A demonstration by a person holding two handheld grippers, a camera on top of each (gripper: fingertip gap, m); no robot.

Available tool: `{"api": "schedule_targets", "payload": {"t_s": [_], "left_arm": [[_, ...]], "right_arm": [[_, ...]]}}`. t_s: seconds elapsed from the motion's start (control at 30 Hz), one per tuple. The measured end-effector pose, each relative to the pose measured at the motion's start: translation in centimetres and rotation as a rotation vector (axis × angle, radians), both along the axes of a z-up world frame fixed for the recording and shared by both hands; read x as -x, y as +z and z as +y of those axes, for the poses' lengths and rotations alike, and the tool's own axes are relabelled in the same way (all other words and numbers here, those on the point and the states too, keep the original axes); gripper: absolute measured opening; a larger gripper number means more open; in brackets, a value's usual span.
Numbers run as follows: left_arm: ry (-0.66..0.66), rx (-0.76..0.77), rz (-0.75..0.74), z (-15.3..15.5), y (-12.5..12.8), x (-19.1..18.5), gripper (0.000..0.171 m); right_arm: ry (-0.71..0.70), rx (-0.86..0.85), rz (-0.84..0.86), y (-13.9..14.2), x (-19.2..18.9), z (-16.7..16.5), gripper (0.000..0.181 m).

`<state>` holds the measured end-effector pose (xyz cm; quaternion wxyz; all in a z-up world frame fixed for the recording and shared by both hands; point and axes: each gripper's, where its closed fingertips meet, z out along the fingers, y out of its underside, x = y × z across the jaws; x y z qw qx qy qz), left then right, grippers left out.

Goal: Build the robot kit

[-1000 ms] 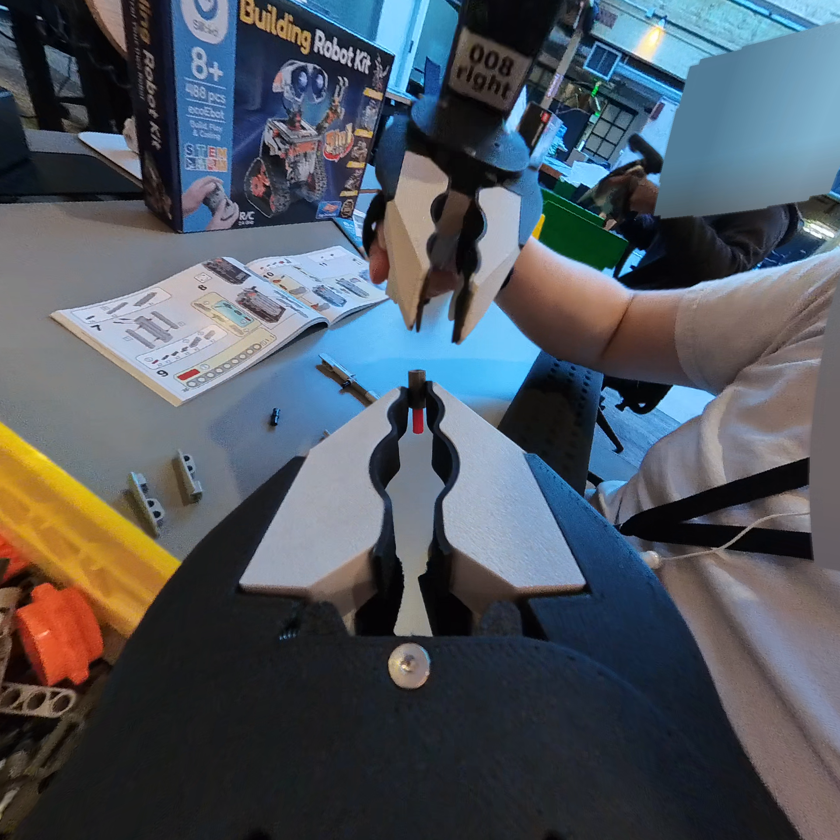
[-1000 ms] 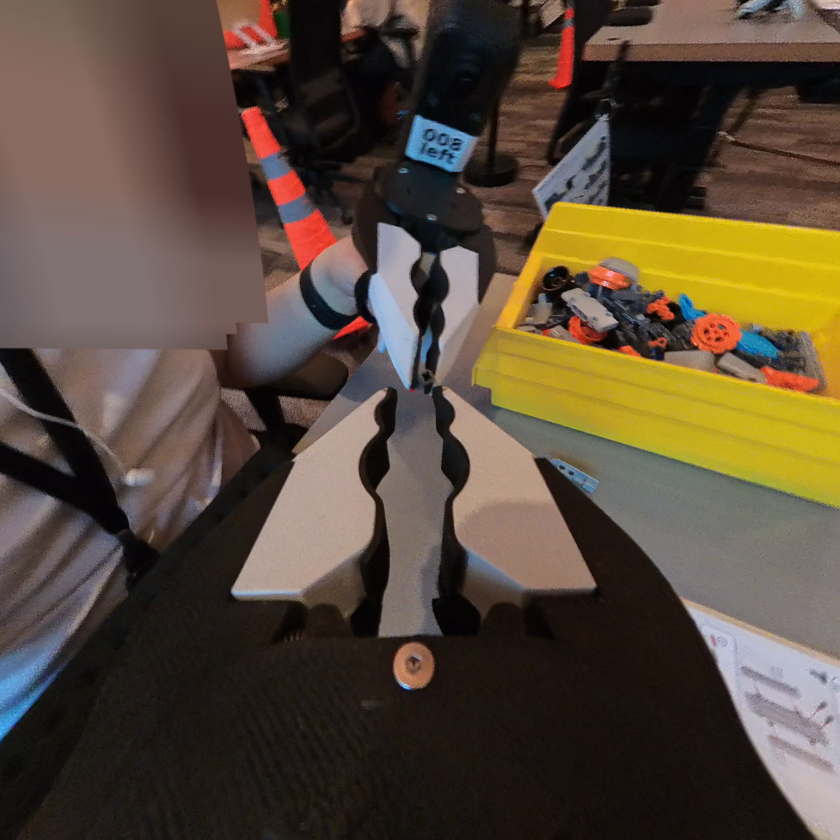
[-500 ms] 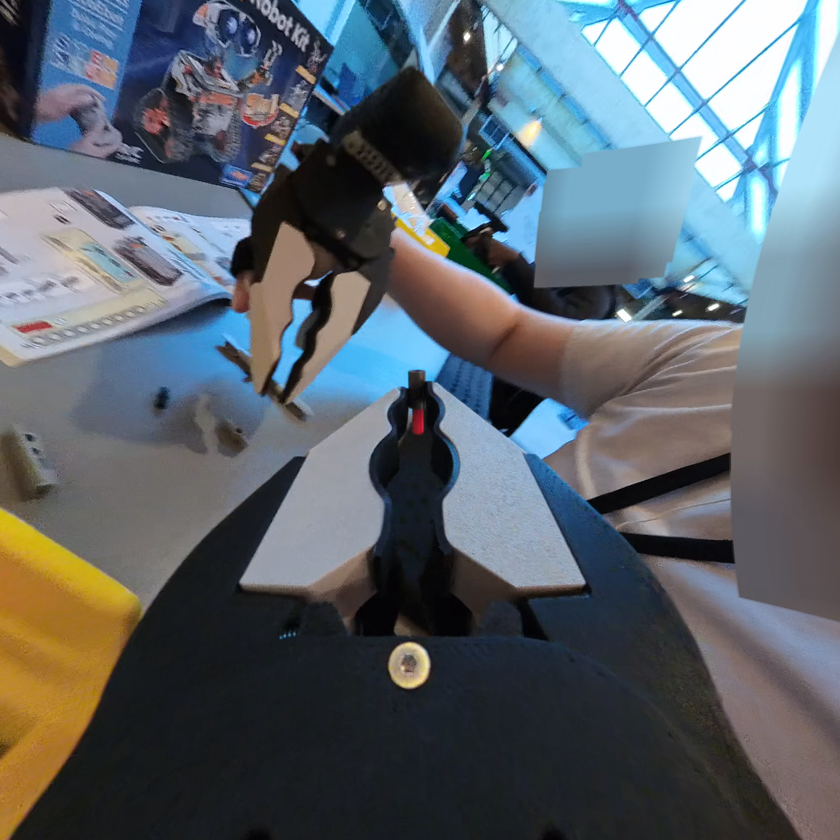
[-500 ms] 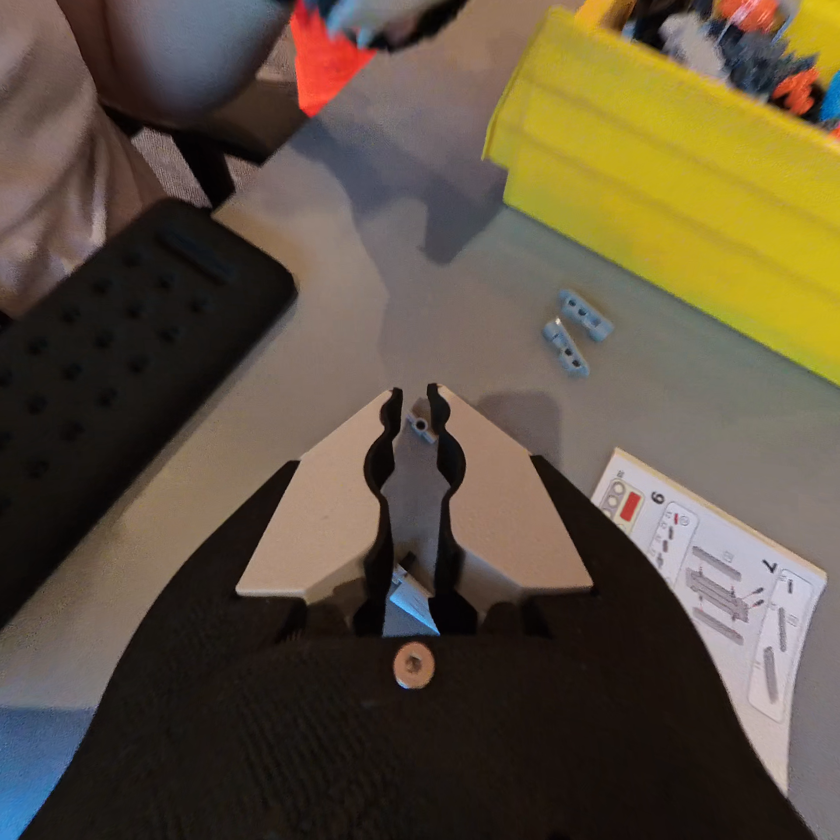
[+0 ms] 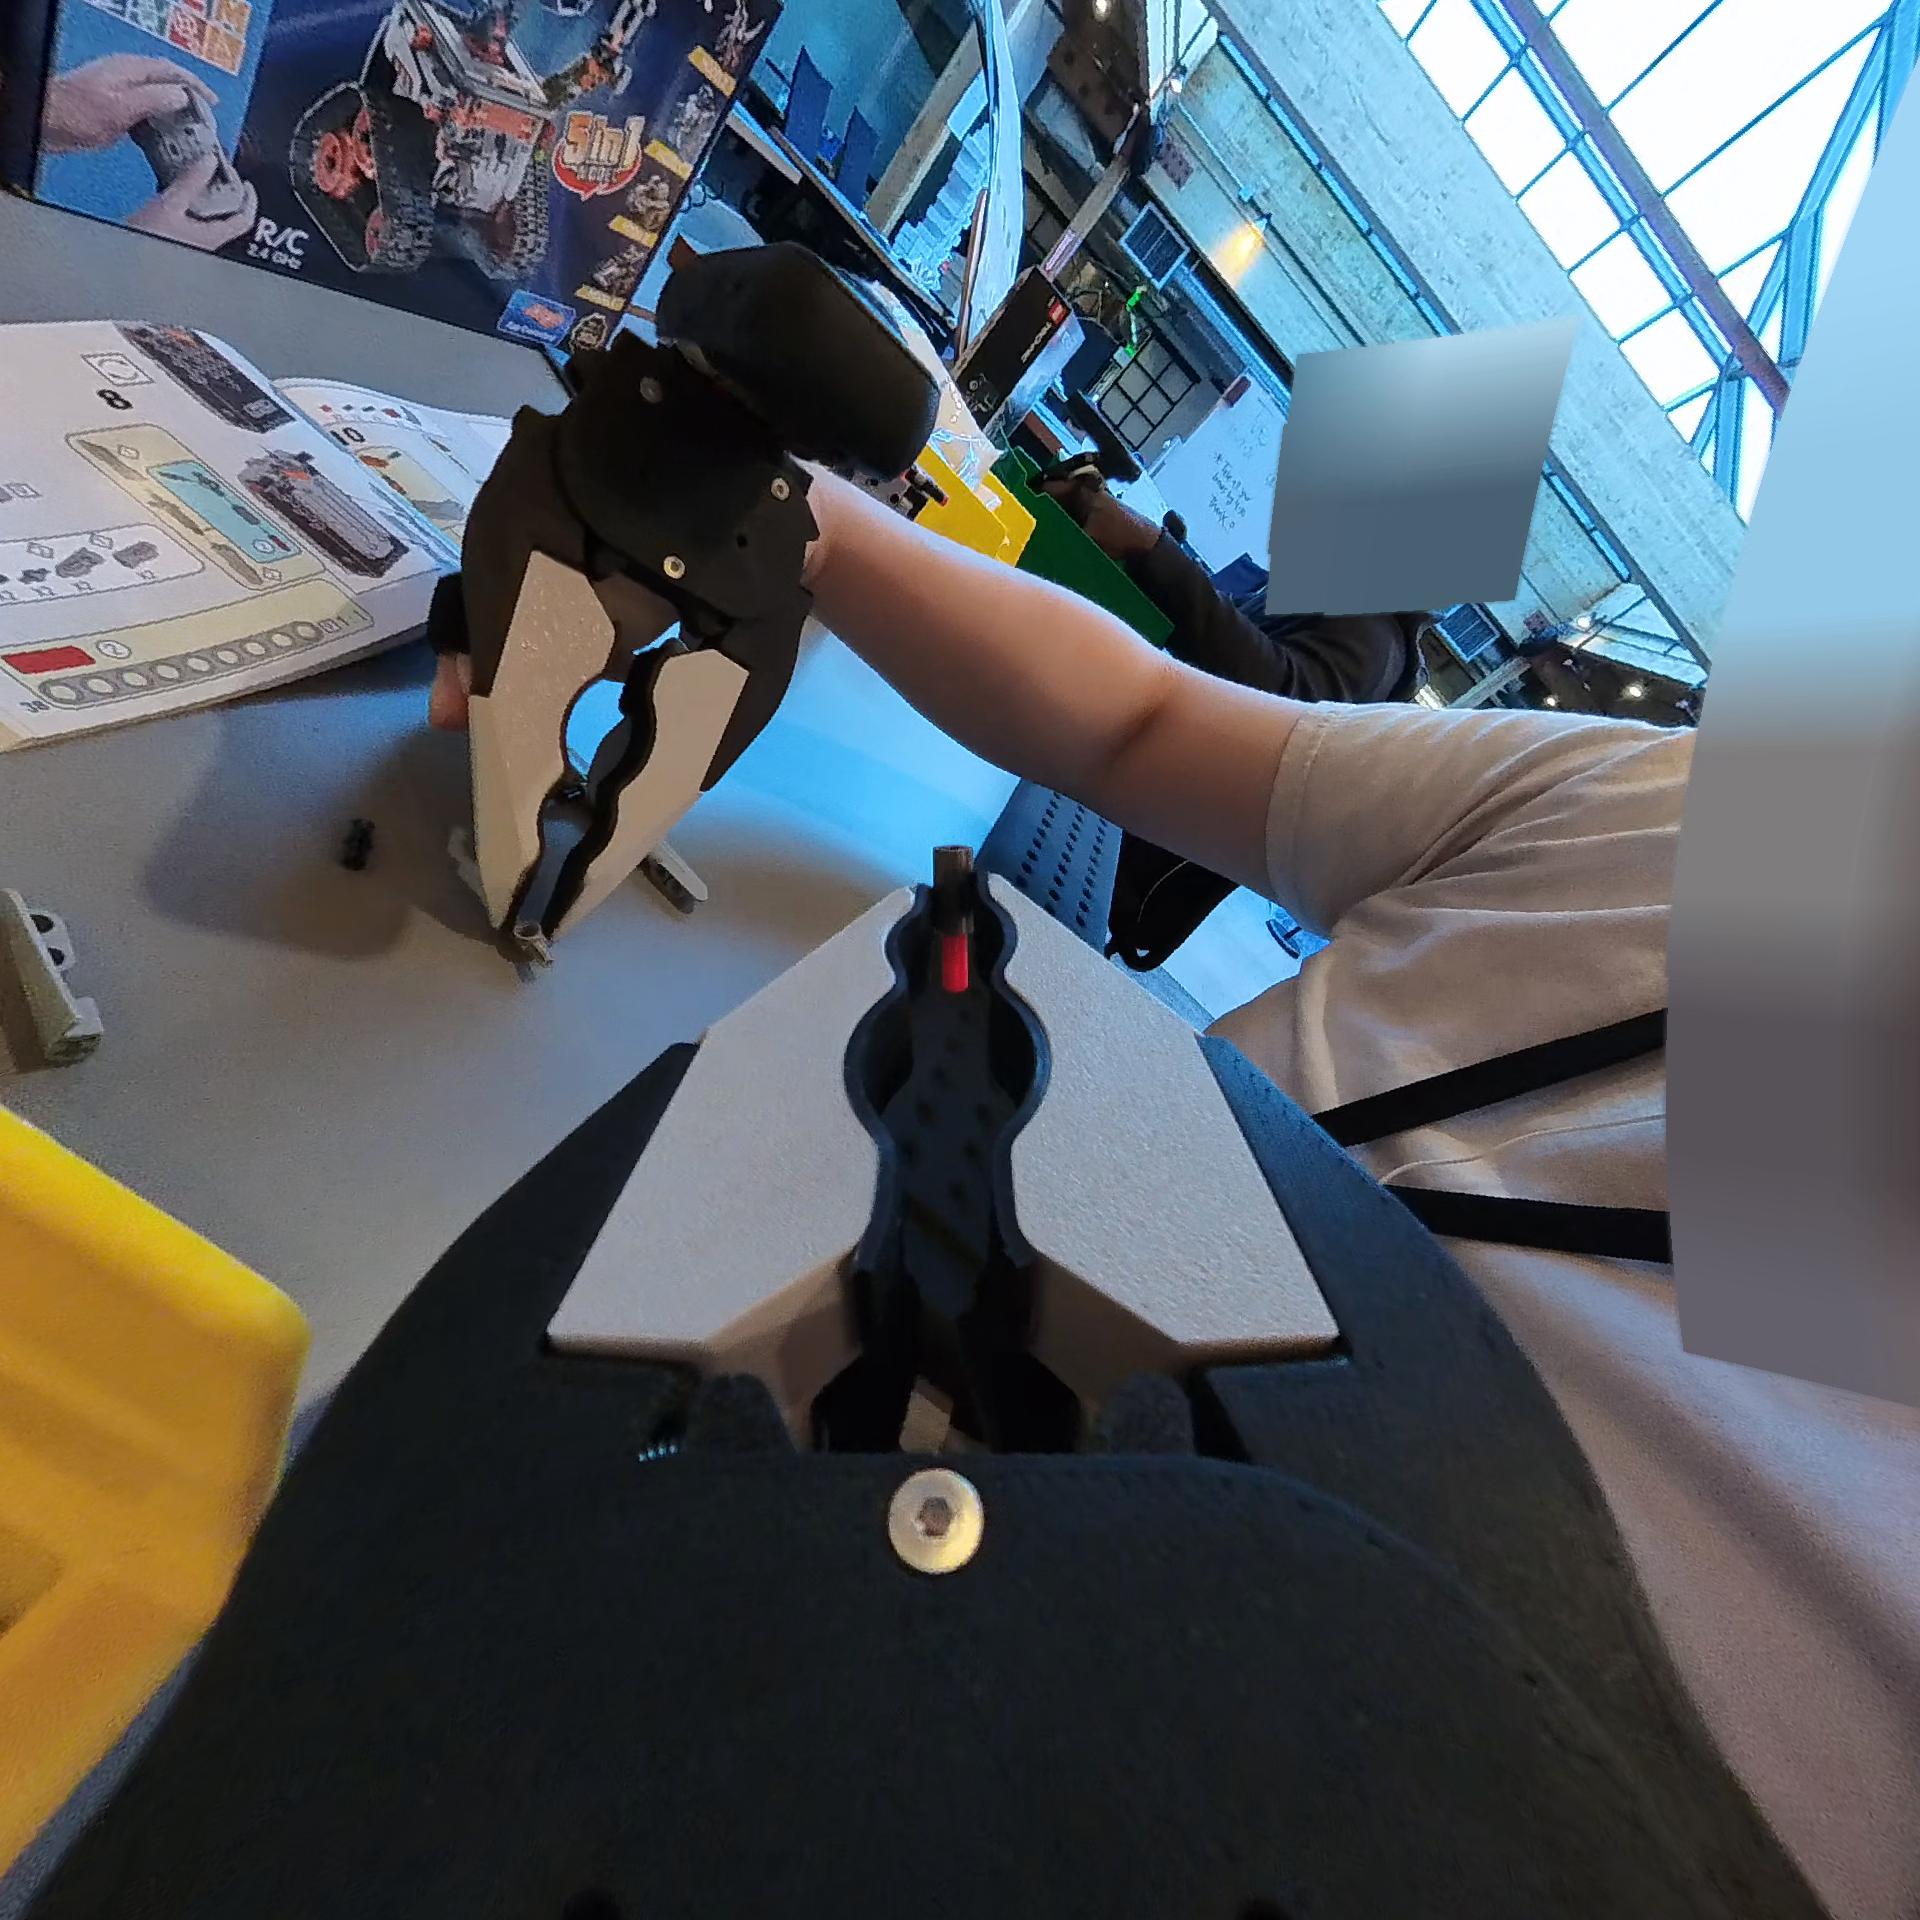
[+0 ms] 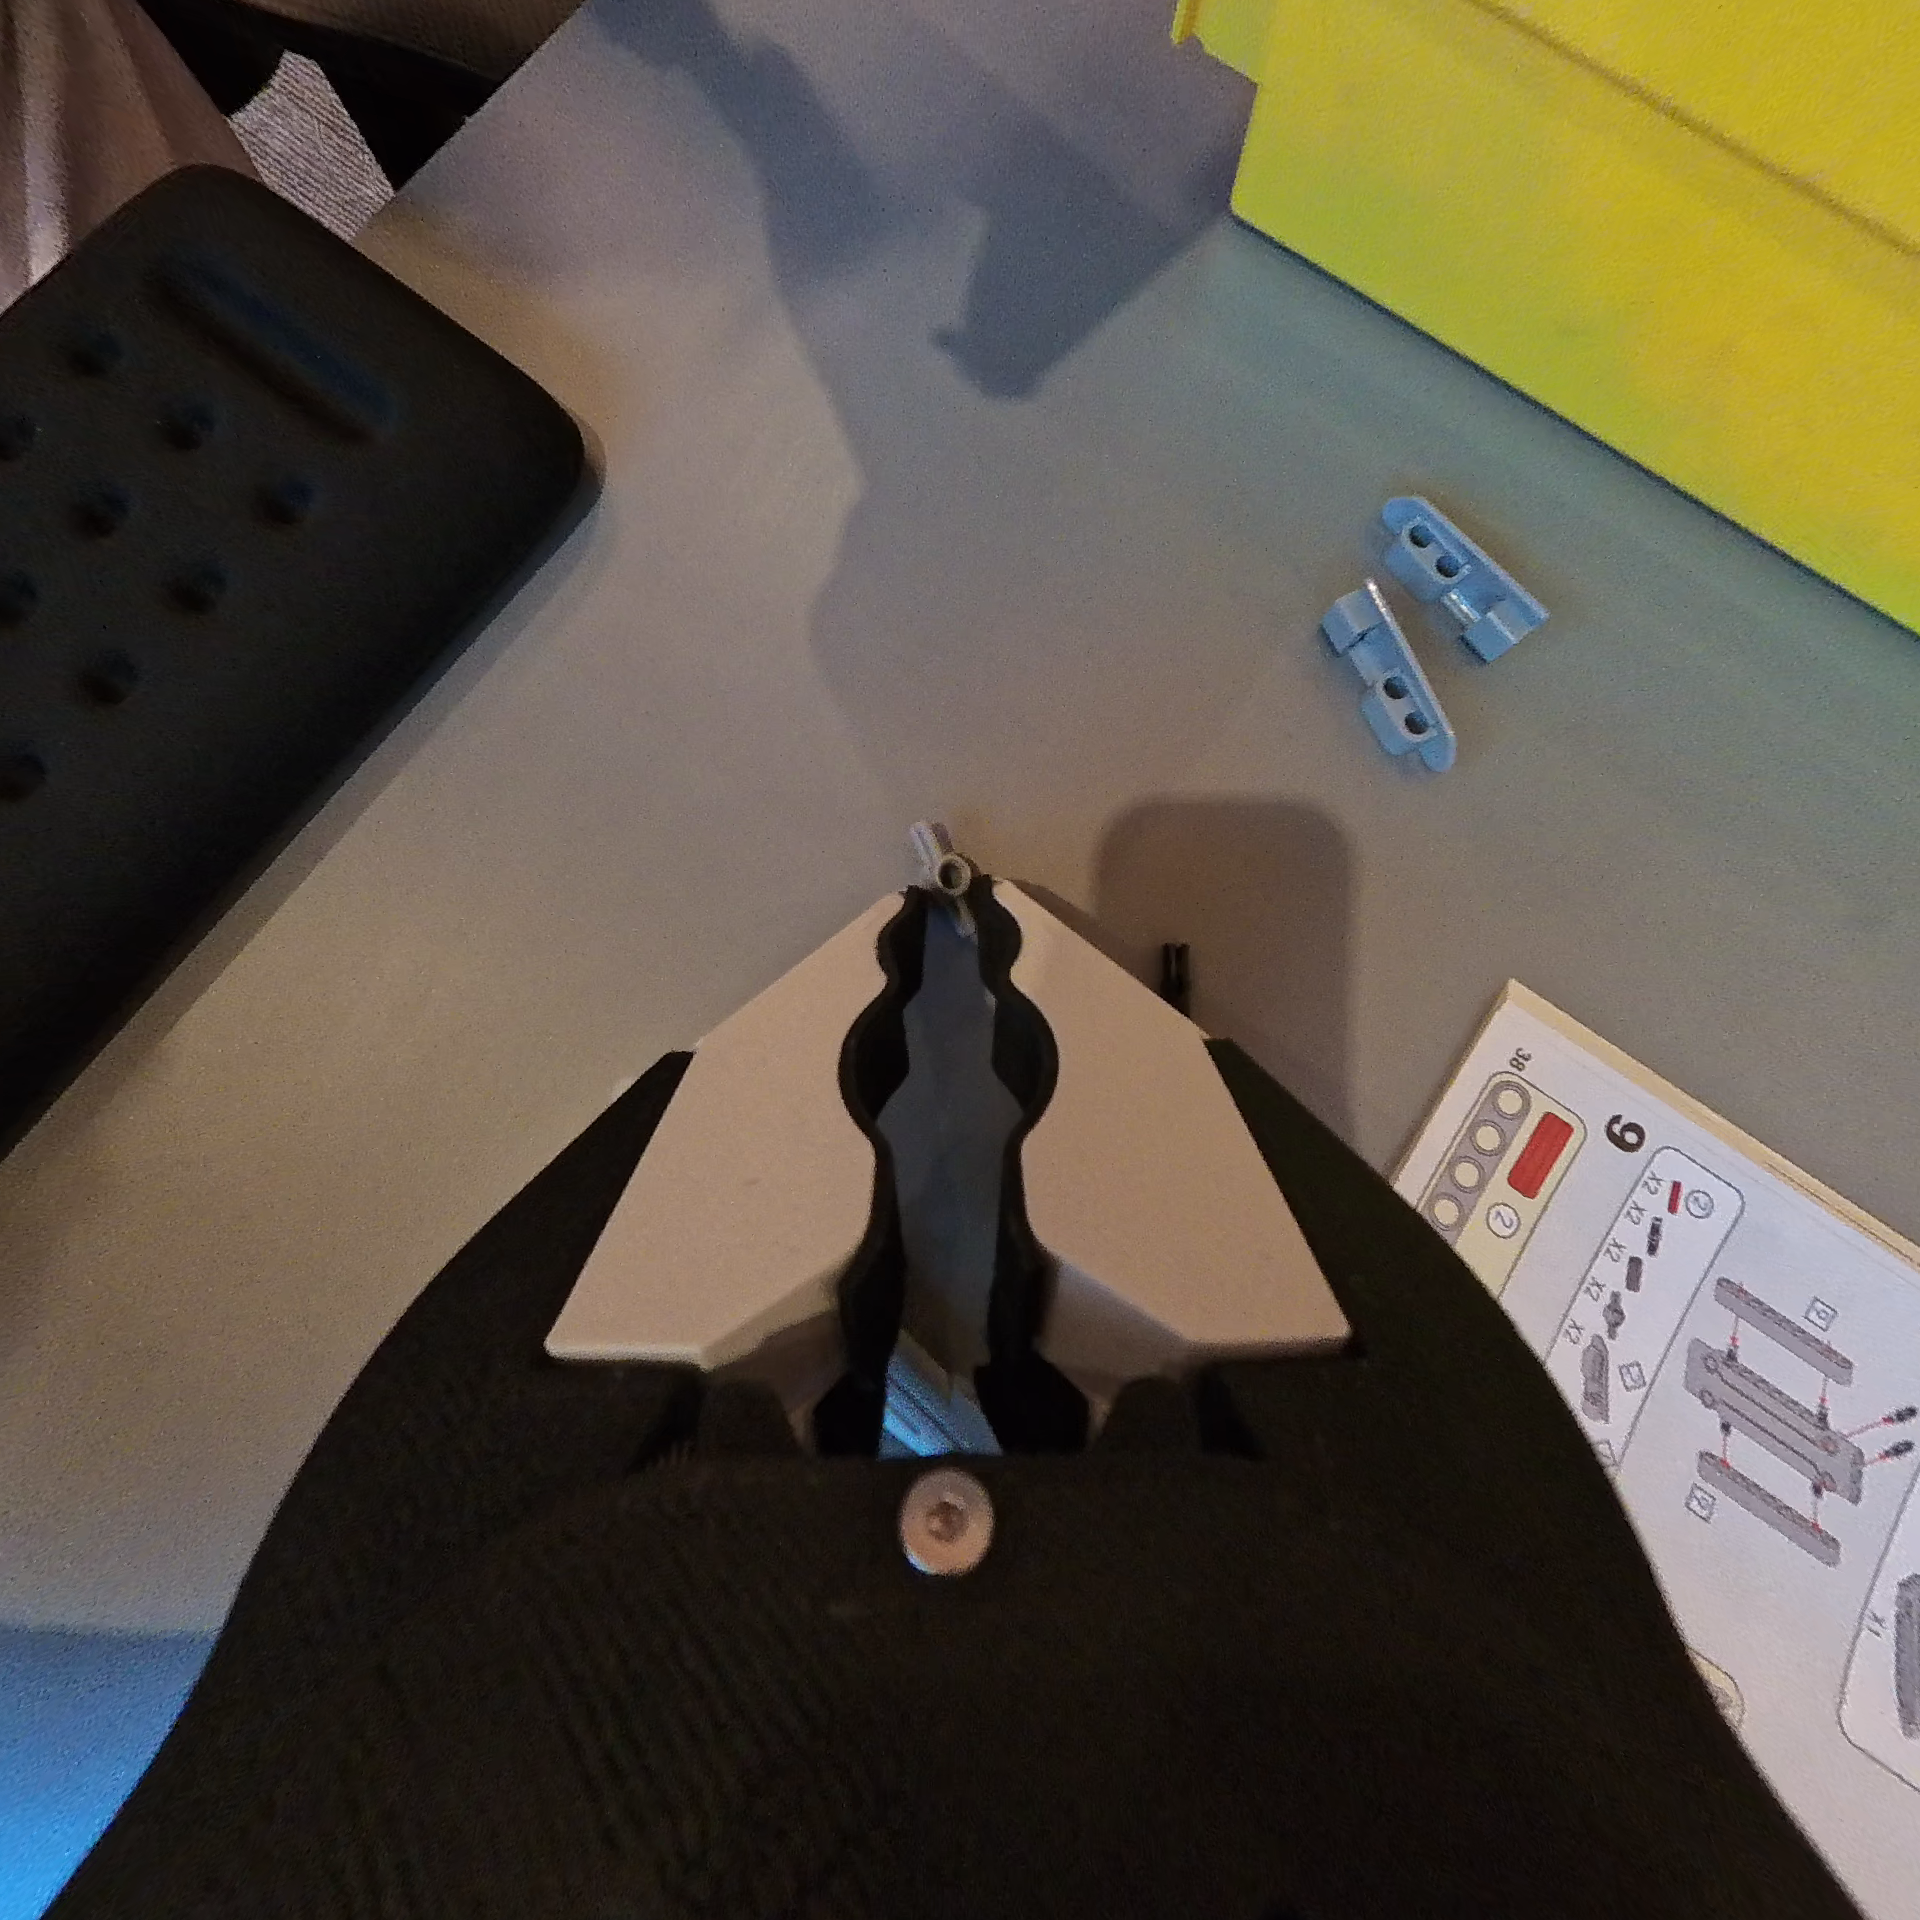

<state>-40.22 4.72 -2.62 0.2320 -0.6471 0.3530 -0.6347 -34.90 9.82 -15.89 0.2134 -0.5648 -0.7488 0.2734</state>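
Grey connector (image 6: 948, 875) nipped by R gripper (image 6: 951, 894) near table edge (image 6: 457, 187).

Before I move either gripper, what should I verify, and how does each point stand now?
1. Left gripper shut on the red-and-dark pin: ok.
2. Right gripper tips closed on the small grey connector: ok.
3. Connector lifted off the table: cannot tell.
4. Two blue pieces apart from the right gripper: ok.
5. Small black pin lies close beside the right gripper: not ok.
6. Yellow bin well apart from the right gripper: ok.
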Motion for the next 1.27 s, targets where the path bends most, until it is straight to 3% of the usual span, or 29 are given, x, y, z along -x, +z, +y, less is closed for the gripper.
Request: {"api": "schedule_targets", "payload": {"t_s": [0.2,0.33,0.47,0.67,0.9,1.07,1.27], "left_arm": [[0.001,0.053,0.022,0.3,-0.8,-0.2,0.005],[-0.003,0.068,0.037,0.0,-1.3,-0.3,0.005],[-0.016,0.096,0.054,-0.1,-1.9,-0.9,0.004],[-0.089,0.128,0.107,-1.3,-2.7,-3.3,0.004],[-0.31,0.22,0.191,-3.3,-3.2,-6.5,0.004],[-0.482,0.353,0.295,-4.5,-3.3,-7.0,0.004],[-0.612,0.432,0.386,-5.4,-2.1,-7.5,0.004]], "right_arm": [[-0.046,-0.031,0.009,-0.1,-0.3,0.1,0.006],[-0.156,-0.203,0.123,2.1,-1.7,0.8,0.006],[-0.262,-0.481,0.239,5.7,-4.4,1.6,0.006],[-0.197,-0.744,0.236,8.6,-5.5,-1.8,0.006],[-0.291,-0.938,0.331,10.2,-5.2,-3.9,0.005],[-0.298,-1.11,0.337,9.1,-5.5,-5.2,0.005],[-0.353,-1.169,0.471,11.5,-4.9,-6.4,0.005]]}}
